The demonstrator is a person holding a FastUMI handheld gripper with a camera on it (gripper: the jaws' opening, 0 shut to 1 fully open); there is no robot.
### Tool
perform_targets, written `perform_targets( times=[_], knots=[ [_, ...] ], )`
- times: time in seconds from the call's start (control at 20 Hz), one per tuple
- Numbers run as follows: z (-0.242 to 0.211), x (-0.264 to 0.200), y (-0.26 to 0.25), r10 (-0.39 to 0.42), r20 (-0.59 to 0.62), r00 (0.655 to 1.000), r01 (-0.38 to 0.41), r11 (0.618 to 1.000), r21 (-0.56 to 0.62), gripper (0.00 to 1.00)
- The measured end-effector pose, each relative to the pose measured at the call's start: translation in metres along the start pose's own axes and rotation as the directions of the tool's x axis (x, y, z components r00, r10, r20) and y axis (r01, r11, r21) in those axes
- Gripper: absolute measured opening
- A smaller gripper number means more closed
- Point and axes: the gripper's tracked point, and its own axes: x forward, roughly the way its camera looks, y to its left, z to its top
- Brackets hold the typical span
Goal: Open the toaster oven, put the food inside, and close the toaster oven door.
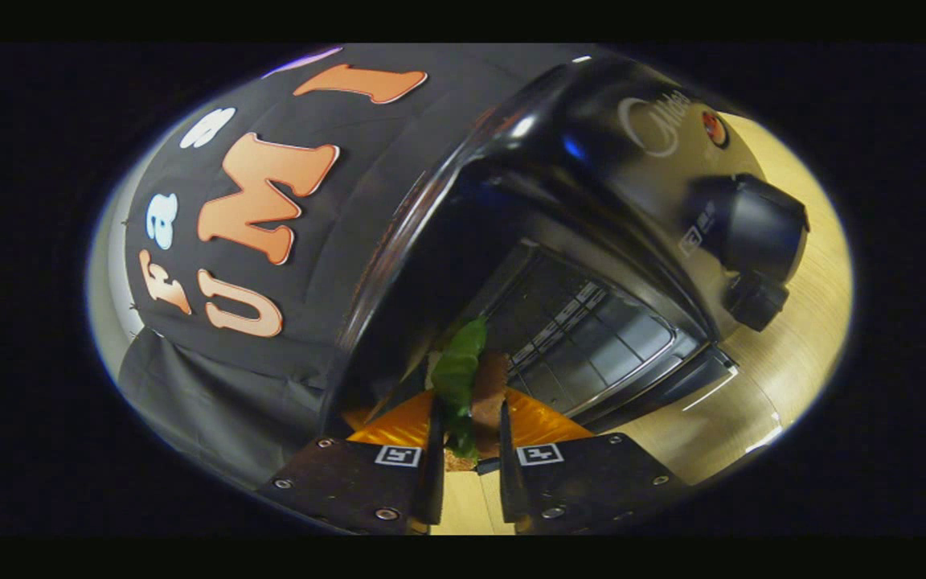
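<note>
- Booth wall [222,378]: black cloth, hanging in folds on the left of my view, running behind the oven's left side.
- Toaster oven [592,137]: glossy black body, seen tilted, just ahead of and above my fingers. Its mouth stands open and the dark cavity faces me.
- Gripper [469,450]: my two fingers sit close together with the food pinched between them; both press on its sides, so I log the jaws as closed on the sandwich.
- Sandwich [489,390]: brown bread layers standing on edge between the fingers, reaching forward past the fingertips to the oven's opening.
- Lettuce leaf [458,366]: green, sticking out of the sandwich on its left face, its tip up against the dark of the cavity.
- Wire rack [583,338]: metal grid inside the cavity, just right of the sandwich and beyond my fingertips.
- Oven door [672,382]: dropped open, lying low at the front of the oven, right of the rack.
- Upper knob [756,221] and lower knob [756,299]: black dials on the control panel, right of the cavity, the larger above the smaller.
- Wooden table [801,354]: light surface under the oven, seen at the far right and between my fingers.
</note>
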Motion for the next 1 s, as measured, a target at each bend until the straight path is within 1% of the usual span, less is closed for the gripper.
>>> perform_targets(
  times=[0.1, 0.15, 0.2, 0.25, 0.3, 0.35, 0.4, 0.45, 0.5, 0.55, 0.65, 0.75, 0.85, 0.9, 1.0],
  knots=[
    [0.005, 0.003, -0.006, -0.029, 0.051, 0.998, 0.032, 0.998, -0.051, 0.29],
    [0.005, 0.003, -0.007, -0.037, 0.064, 0.997, 0.042, 0.996, -0.08, 0.32],
    [0.005, 0.002, -0.01, -0.064, 0.073, 0.995, 0.073, 0.99, -0.122, 0.34],
    [0.007, 0.001, -0.015, -0.091, 0.085, 0.992, 0.105, 0.98, -0.171, 0.4],
    [0.008, 0.001, -0.021, -0.125, 0.096, 0.988, 0.143, 0.964, -0.222, 0.43],
    [0.012, -0.002, -0.02, -0.134, 0.106, 0.985, 0.158, 0.952, -0.261, 0.52],
    [0.011, 0.0, -0.023, -0.154, 0.119, 0.981, 0.183, 0.938, -0.294, 0.57],
    [0.013, -0.001, -0.029, -0.185, 0.123, 0.975, 0.216, 0.921, -0.325, 0.64],
    [0.014, -0.005, -0.025, -0.195, 0.121, 0.973, 0.225, 0.911, -0.347, 0.68],
    [0.013, -0.008, -0.022, -0.201, 0.113, 0.973, 0.229, 0.902, -0.366, 0.76],
    [0.013, -0.015, -0.018, -0.205, 0.107, 0.973, 0.231, 0.884, -0.406, 0.84],
    [0.008, -0.028, -0.021, -0.219, 0.087, 0.972, 0.234, 0.866, -0.443, 0.88],
    [0.0, -0.048, -0.027, -0.237, 0.052, 0.97, 0.232, 0.848, -0.477, 0.89],
    [-0.007, -0.06, -0.028, -0.25, 0.019, 0.968, 0.227, 0.844, -0.485, 0.89],
    [-0.02, -0.081, -0.027, -0.243, -0.036, 0.969, 0.194, 0.848, -0.493, 0.89]
  ],
)
